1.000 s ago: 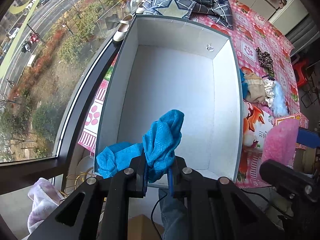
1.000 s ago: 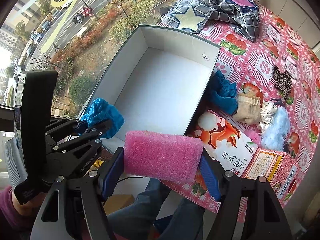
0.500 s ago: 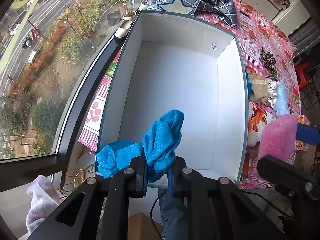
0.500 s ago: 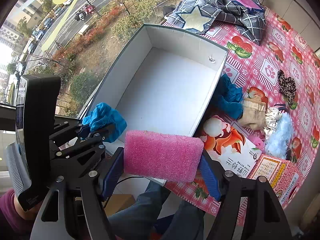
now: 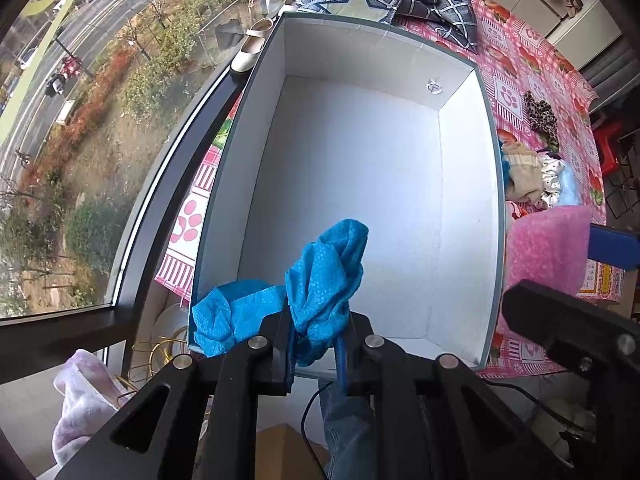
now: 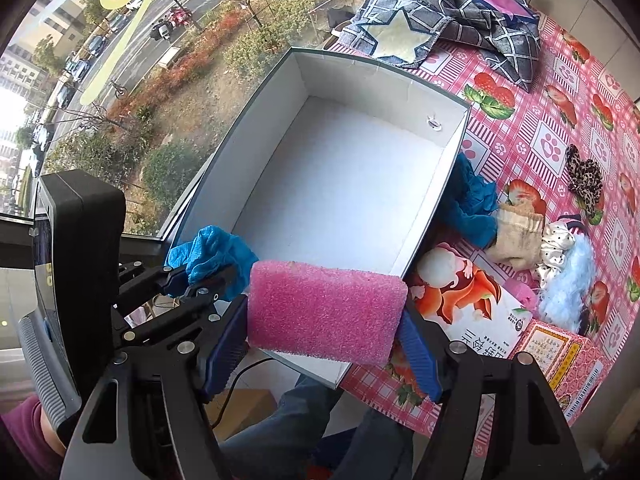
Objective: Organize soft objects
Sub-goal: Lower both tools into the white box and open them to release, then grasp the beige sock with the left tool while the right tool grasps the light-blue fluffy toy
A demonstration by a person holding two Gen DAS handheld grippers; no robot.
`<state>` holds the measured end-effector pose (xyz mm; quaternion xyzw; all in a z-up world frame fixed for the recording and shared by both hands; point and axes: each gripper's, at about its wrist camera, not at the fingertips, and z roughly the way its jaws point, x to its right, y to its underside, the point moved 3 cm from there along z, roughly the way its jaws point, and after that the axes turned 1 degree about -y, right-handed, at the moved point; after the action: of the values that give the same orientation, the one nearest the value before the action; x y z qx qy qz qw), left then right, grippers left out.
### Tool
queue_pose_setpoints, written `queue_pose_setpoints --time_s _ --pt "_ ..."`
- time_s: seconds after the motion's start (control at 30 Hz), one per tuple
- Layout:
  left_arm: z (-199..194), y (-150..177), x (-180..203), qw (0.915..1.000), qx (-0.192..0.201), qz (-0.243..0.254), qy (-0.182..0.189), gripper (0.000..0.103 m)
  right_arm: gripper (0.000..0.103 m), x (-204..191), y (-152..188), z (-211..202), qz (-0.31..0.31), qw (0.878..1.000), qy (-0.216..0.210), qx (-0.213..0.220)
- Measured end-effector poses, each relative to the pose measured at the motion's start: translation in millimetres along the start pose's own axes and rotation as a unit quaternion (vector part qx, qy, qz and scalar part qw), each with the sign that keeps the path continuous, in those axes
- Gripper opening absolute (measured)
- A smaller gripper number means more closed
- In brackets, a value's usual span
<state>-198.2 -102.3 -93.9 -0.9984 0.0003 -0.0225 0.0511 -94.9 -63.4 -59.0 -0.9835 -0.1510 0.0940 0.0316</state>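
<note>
The left gripper (image 5: 316, 354) is clenched on a blue cloth (image 5: 326, 280), which bunches up out of the jaws and points toward 12 o'clock in the left wrist view, its long axis running away from the camera; a second lobe of the same cloth flops out to 9 o'clock over the near corner of the box (image 5: 494, 184). The cloth hangs over the near rim of the box, whose white floor is bare. The box lies with its long axis running from 6 toward 12 o'clock, beside the window.

The right gripper (image 6: 324, 316) grasps a pink sponge (image 6: 324, 312) by its two short ends, so the sponge's long axis runs crosswise from 9 to 3 o'clock between the blue fingers (image 6: 418, 354). It is held just above the near right corner of the box. In that view the left gripper shows at 9 o'clock, apart from the sponge.

On the pink tablecloth (image 6: 560, 128) at 3 o'clock of the box lies a heap of soft things: another blue cloth (image 6: 470, 204), a beige sock (image 6: 516, 236), a pale blue fluffy piece (image 6: 566, 288) and a leopard scrunchie (image 6: 582, 178). A checked cloth (image 6: 452, 12) lies at 12 o'clock.
</note>
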Motion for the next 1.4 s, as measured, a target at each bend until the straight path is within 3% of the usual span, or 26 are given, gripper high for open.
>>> queue_pose_setpoints --time_s 0.23,0.27,0.33,0.37,0.43,0.5,0.67,0.7,0.87,1.03,1.2,1.4 --pt "0 2 -1 1.0 0.004 0.0 -0.001 0.021 0.074 -1 -3 4 0.0 1.0 -0.01 -0.006" --pt "0 2 -1 1.0 0.006 0.0 -0.003 0.025 0.074 -2 -3 4 0.001 1.0 -0.012 -0.006" --pt "-2 2 -1 0.9999 0.011 0.0 -0.005 0.056 0.074 -1 -2 4 0.001 1.0 -0.016 -0.006" --pt "-4 2 -1 0.9999 0.015 -0.001 -0.007 0.063 0.074 -1 -2 4 0.001 1.0 -0.017 -0.006" --pt "-6 2 -2 0.9997 0.022 -0.003 -0.006 0.08 0.085 1 -2 3 0.003 1.0 -0.015 -0.004" --pt "-8 0 -2 0.9997 0.025 -0.006 -0.002 0.081 0.087 3 -1 0 0.008 1.0 -0.019 0.0" --pt "-10 -2 -3 0.9993 0.028 -0.02 0.016 0.098 0.088 9 -1 -4 0.019 1.0 -0.015 0.002" --pt "-11 -2 -3 0.9991 0.03 -0.023 0.018 0.103 0.103 11 0 -5 0.023 1.0 -0.016 0.003" --pt "-22 -7 -7 0.9971 0.049 -0.048 0.035 0.103 0.103 23 1 -15 0.046 0.999 -0.016 0.016" --pt "-31 -12 0 0.9967 0.05 -0.042 0.049 0.103 0.103 41 3 -30 0.074 0.997 -0.018 0.024" --pt "-44 -22 28 0.9961 0.057 -0.006 0.066 0.103 0.103 75 11 -52 0.109 0.993 -0.018 0.038" --pt "-58 -38 83 0.9917 0.06 0.052 0.101 0.103 0.103 142 26 -95 0.175 0.982 -0.013 0.069"
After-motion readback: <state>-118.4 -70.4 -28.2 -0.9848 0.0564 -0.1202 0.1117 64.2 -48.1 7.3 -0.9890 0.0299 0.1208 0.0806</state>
